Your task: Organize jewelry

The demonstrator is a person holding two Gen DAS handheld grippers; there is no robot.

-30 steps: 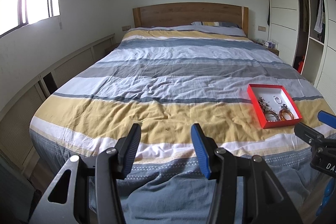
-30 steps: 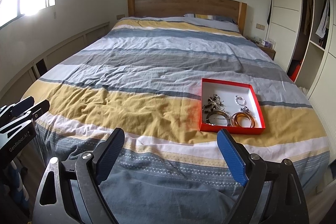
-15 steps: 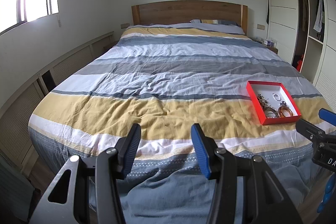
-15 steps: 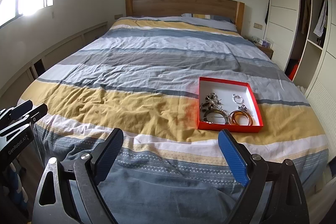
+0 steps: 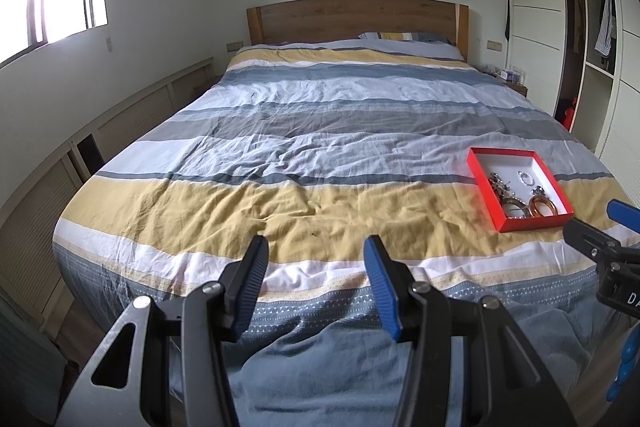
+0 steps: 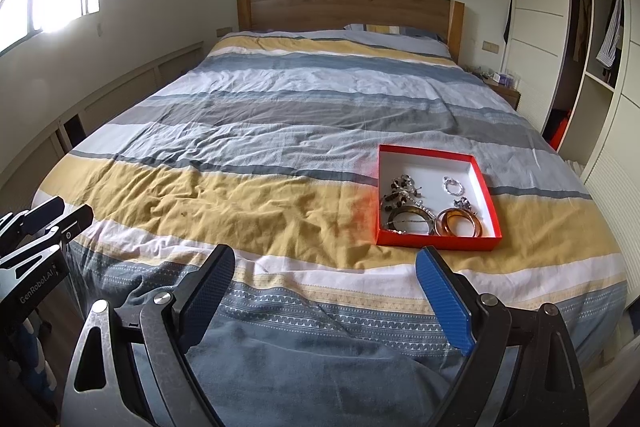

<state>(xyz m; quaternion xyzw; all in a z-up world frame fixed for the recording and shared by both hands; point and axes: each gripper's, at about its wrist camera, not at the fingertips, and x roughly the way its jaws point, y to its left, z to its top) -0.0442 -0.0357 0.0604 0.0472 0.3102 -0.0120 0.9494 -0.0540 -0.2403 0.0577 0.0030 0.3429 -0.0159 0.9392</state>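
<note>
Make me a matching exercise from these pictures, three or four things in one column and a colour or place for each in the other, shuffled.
Things:
1. box
2. bangle
3. headboard
4. left gripper

Descriptions:
A. amber, inside the box
B. wooden, at the bed's far end
C. red outside, white inside
D. open, holding nothing

Pairs: 1-C, 2-A, 3-B, 4-D
</note>
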